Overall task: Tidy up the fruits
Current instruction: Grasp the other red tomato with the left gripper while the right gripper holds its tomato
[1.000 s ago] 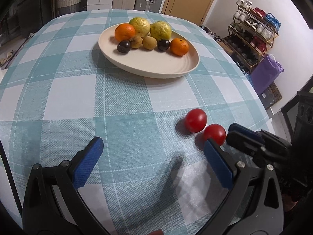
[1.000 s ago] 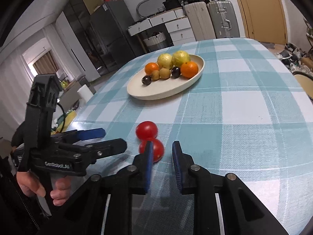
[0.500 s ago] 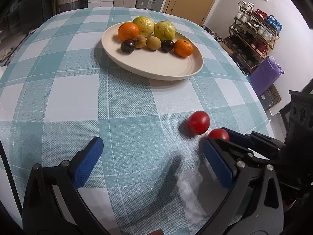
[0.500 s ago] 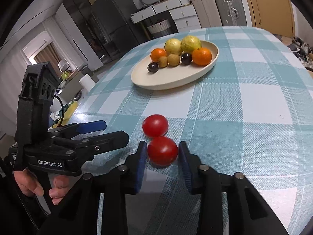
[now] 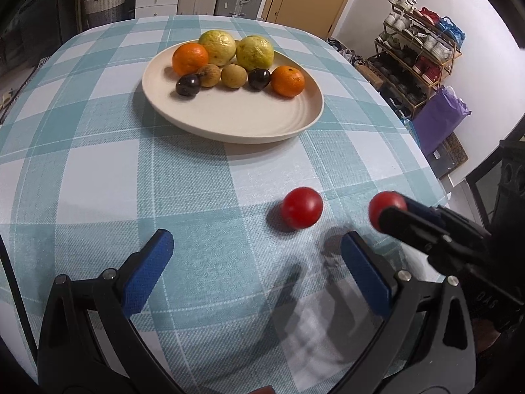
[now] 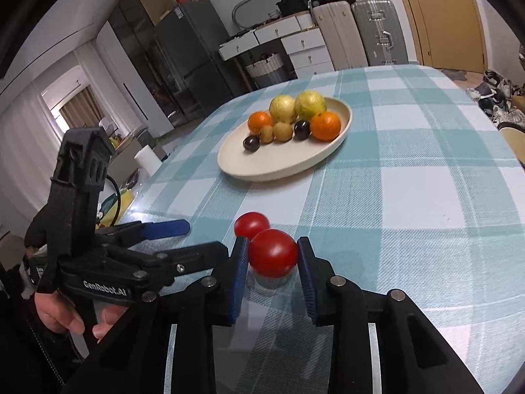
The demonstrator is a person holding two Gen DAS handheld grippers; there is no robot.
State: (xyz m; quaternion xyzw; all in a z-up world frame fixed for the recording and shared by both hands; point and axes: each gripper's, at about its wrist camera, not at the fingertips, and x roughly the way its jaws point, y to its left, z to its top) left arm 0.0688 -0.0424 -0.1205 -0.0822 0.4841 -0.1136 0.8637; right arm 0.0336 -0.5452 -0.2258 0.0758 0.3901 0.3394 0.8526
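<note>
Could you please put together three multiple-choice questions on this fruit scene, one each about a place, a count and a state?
1. Where does the free tomato lie?
A. on the plate
B. on the checked tablecloth, nearer the grippers than the plate
C. on the floor

2. How many oranges are on the plate?
A. two
B. four
C. none

3. What is the right gripper doing?
A. standing wide open over the plate
B. clamped on an orange
C. closed on a red tomato

Answers:
1 B: it sits on the tablecloth, apart from the plate.
2 A: one orange at each end of the fruit row.
3 C: both blue pads press the held tomato, while the left gripper stands open and empty.
</note>
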